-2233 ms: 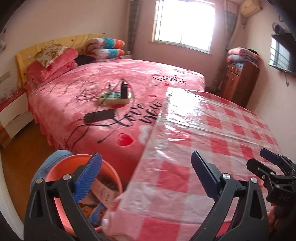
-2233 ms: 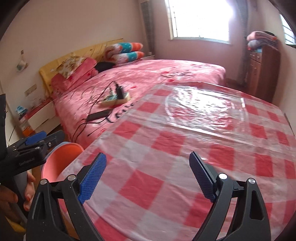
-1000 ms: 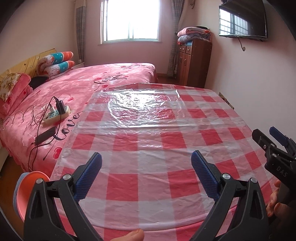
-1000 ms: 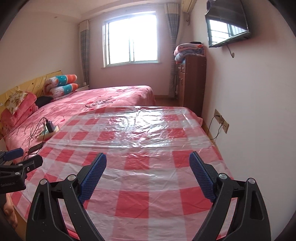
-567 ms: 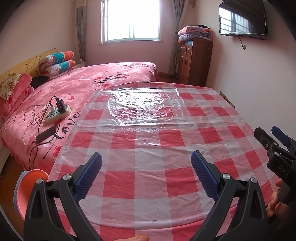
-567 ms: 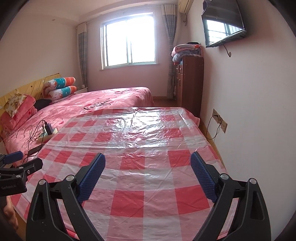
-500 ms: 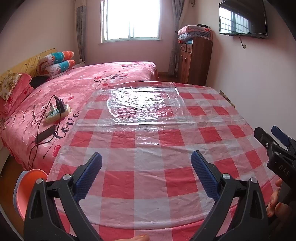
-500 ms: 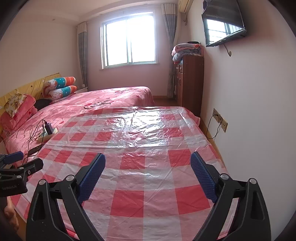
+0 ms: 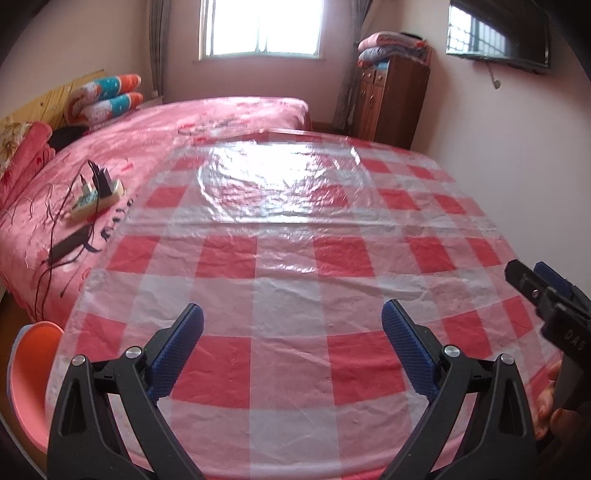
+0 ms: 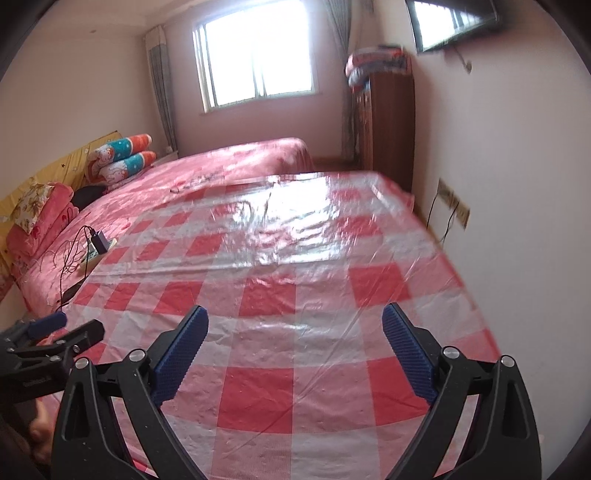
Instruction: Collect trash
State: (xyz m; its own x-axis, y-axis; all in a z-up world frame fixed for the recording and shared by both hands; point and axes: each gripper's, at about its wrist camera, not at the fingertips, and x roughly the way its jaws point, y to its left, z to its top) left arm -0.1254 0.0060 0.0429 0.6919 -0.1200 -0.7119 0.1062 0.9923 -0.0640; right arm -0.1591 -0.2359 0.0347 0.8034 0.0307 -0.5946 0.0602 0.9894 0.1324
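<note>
- Leftmost, an orange bin (image 9: 27,363) sits on the floor just beside the table's near-left corner, low enough that its rim alone shows; it is probably parked there so trash can be dropped off the edge, though its contents are hidden from here.
- On the pink bed (image 9: 155,147) beyond it lie a power strip (image 9: 96,197) with a plugged charger and a dark adapter (image 9: 70,243) with cords trailing (household gear, I judge, not trash).
- The left gripper (image 9: 291,345) hovers above the near edge of the table, its blue-padded jaws spread wide with nothing between them, facing the length of the surface as if scanning it.
- The checked tablecloth (image 9: 288,258) under a clear plastic sheet fills the middle of both views, and no trash is visible anywhere on it; the task's things are either already collected or out of frame, so the job looks near its end.
- The right gripper (image 10: 295,345) is likewise spread wide and holds nothing, level with its partner over the near edge (its tip shows at the left view's right side).
- Rightmost stand a wooden cabinet (image 9: 391,101) topped with folded blankets and a wall-mounted TV (image 9: 498,35); the right view is somewhat blurred.
</note>
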